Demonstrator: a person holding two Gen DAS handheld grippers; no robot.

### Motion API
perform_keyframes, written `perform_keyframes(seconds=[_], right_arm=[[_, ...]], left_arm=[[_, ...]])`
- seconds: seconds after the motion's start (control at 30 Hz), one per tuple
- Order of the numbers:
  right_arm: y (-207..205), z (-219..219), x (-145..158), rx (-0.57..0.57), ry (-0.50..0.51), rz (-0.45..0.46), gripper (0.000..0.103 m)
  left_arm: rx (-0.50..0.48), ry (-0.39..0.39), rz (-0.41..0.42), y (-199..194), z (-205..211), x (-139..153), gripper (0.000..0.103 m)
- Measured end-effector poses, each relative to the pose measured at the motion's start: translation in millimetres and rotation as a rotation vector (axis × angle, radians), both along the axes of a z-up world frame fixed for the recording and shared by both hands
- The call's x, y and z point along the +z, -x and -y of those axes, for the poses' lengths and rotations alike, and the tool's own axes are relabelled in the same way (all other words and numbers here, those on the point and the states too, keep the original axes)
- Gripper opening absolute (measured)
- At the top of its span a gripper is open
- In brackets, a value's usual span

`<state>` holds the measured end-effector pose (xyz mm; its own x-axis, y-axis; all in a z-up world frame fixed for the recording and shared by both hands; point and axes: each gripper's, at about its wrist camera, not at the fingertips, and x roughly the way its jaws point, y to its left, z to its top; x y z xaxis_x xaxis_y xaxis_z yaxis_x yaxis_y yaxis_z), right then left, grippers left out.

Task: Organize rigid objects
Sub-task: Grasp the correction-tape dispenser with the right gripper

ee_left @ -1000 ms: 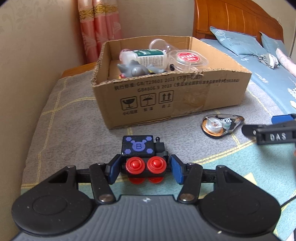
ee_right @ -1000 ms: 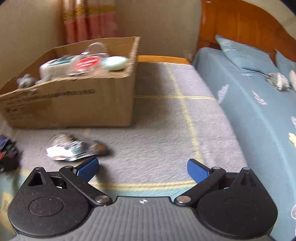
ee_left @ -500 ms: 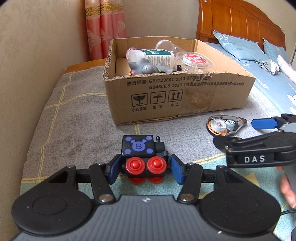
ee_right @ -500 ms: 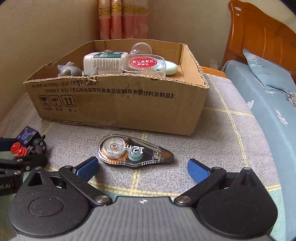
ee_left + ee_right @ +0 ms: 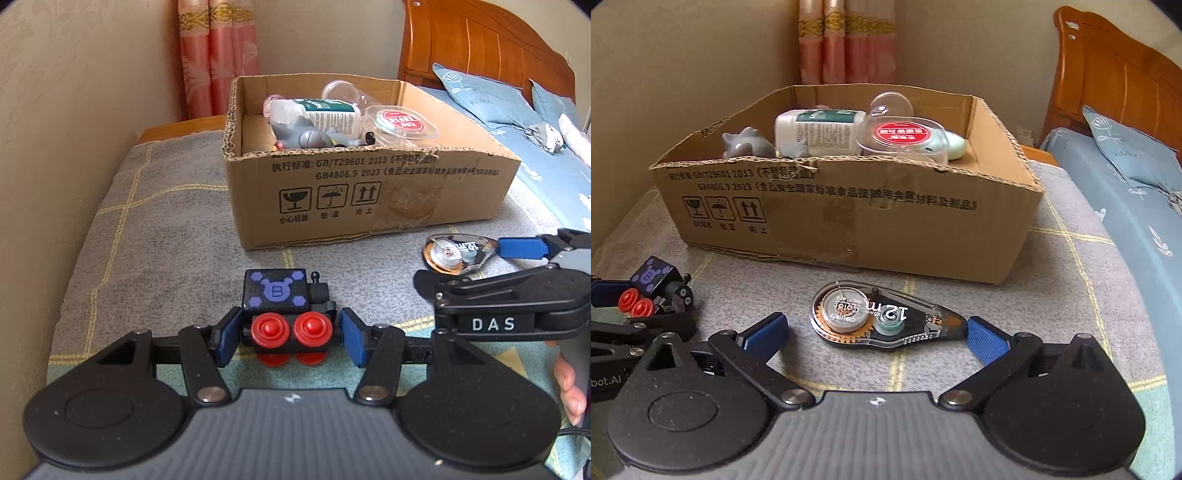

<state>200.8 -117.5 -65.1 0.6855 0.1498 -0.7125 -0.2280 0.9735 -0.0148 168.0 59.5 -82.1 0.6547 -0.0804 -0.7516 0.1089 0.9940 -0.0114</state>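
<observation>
My left tool [image 5: 290, 338] is clamped on a small black toy train [image 5: 290, 314]: its blue pads [image 5: 229, 339] press the train's two sides, the red wheels face me, and the purple block marked B sits on top, just beyond the pads. The train rests on the grey checked blanket [image 5: 155, 229] that covers the bed.

My right tool [image 5: 877, 332] stands wide apart and grips nothing. Between its fingers, a little ahead of them, lies a clear correction tape dispenser [image 5: 877, 315] flat on the blanket, round end toward the left finger, narrow end toward the right. The right blue pad [image 5: 986, 345] is just at that narrow tip; whether it touches I cannot tell. The left pad is apart from the dispenser. Seen from my left tool, the right tool comes in from the right side, one blue finger reaching over the dispenser.

Beyond both tools stands an open cardboard box [image 5: 849, 221] on the blanket, near the dispenser and not touching it. Inside lie a grey toy figure [image 5: 746, 146], a white bottle [image 5: 816, 131] on its side and a clear container with a red label [image 5: 905, 138]. Farther right are the blue bedsheet [image 5: 1137, 229] and the wooden headboard [image 5: 1119, 92].
</observation>
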Motion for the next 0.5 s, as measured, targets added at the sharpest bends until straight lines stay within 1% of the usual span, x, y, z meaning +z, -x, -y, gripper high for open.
perform_keyframes(seconds=[0.13, 0.23, 0.37, 0.5], right_arm=[[-0.2, -0.4, -1.2, 0.038, -0.005, 0.018, 0.103], [-0.6, -0.1, -0.9, 0.043, -0.005, 0.023, 0.103], [-0.8, -1.4, 1.1, 0.042, -0.004, 0.028, 0.093], [-1.2, -2.4, 1.6, 0.035, -0.001, 0.022, 0.093]], left_arm=[[0.001, 0.0, 0.0, -0.8, -1.0, 0.1, 0.056], [0.001, 0.0, 0.001, -1.7, -1.9, 0.2, 0.056], [0.0, -0.002, 0.0, -2.1, -1.5, 0.1, 0.056], [-0.001, -0.007, 0.001, -5.5, -1.6, 0.3, 0.056]])
